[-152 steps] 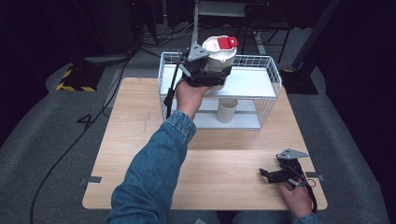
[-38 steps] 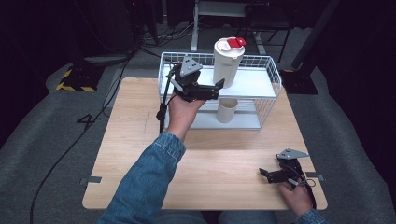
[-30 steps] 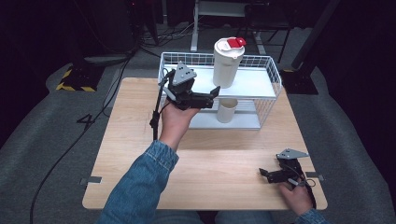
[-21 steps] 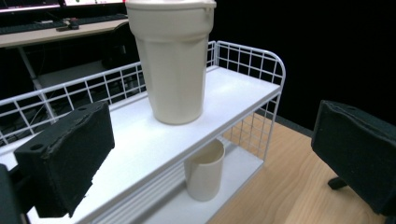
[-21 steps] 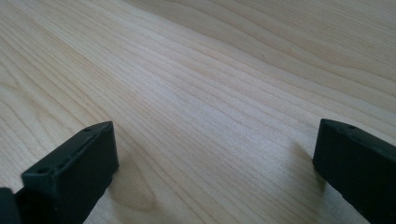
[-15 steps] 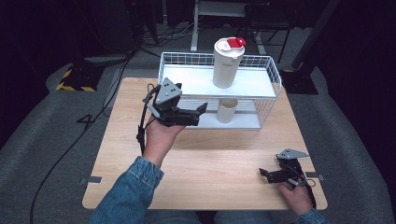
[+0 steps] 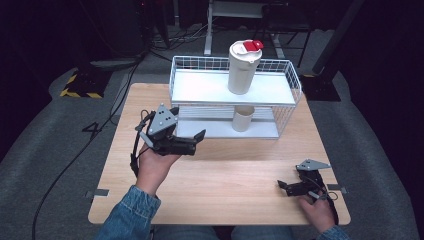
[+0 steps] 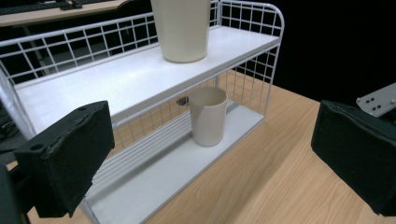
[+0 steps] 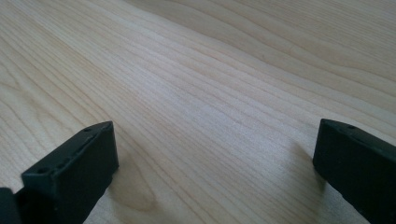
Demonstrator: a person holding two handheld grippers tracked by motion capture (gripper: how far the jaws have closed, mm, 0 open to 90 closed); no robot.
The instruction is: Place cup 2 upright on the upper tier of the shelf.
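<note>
Tall cream tumbler with a red-topped lid, upright on the upper shelf of the white wire rack (a small cup stands below). Left gripper spread, empty, near the rack; right gripper spread, low over the table.

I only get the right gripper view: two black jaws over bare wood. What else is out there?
Observer: A white wire rack with two shelves stands across from the person.
Operator: Anything on it?
Observer: A tall cream tumbler with a red-capped lid stands on the top shelf.
Operator: And underneath?
Observer: A small cream cup stands upright on the bottom shelf.
Operator: Where's the other gripper?
Observer: The left gripper is open and empty in front of the rack, pointing toward the cup.
</note>
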